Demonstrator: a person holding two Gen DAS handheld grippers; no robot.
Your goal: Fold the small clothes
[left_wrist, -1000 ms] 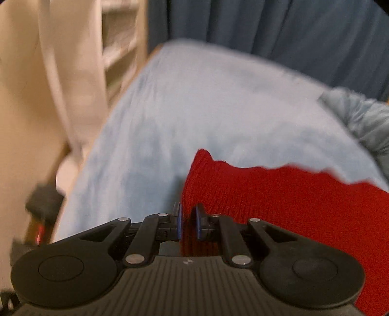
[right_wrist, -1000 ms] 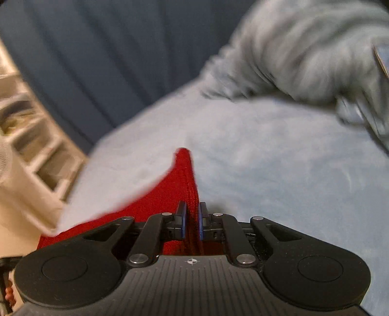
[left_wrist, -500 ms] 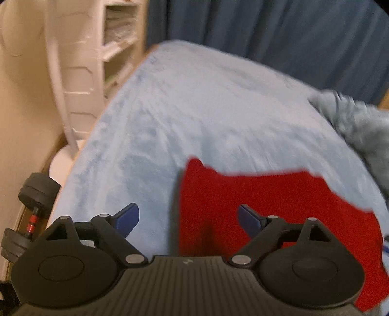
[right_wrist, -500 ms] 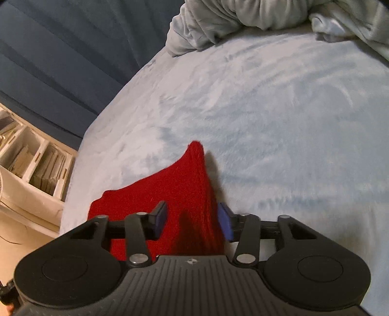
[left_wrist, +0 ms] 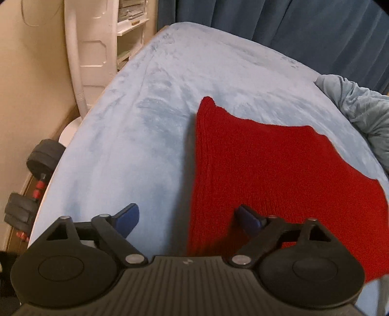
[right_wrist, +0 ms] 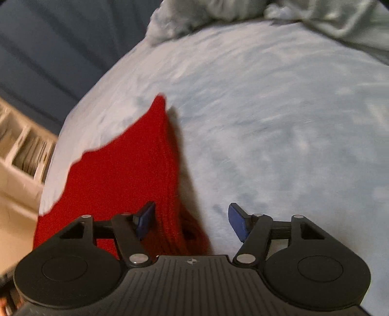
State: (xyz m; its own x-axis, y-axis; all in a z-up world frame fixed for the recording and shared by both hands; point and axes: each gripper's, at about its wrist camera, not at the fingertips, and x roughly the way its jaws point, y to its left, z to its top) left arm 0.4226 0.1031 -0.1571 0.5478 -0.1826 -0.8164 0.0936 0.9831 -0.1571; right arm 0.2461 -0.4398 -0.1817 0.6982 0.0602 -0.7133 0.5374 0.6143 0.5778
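Observation:
A red knitted garment [left_wrist: 267, 165] lies flat on the light blue bed cover [left_wrist: 145, 136]. In the left wrist view its left folded edge runs between the fingers of my left gripper [left_wrist: 187, 218], which is open above it, holding nothing. In the right wrist view the same red garment [right_wrist: 116, 175] lies at the left, its right folded edge under my right gripper [right_wrist: 192, 218], which is open and empty. Each end has a raised pointed corner.
A crumpled grey-blue blanket [left_wrist: 359, 114] lies at the bed's far right, also in the right wrist view [right_wrist: 267, 14]. A dark blue curtain [left_wrist: 291, 29] hangs behind. A white fan stand [left_wrist: 82, 53], shelves and dumbbells [left_wrist: 31, 184] stand left of the bed.
Both grippers were shut on the red garment's edges a second ago. They have opened, let it drop onto the bed, and drawn back and up.

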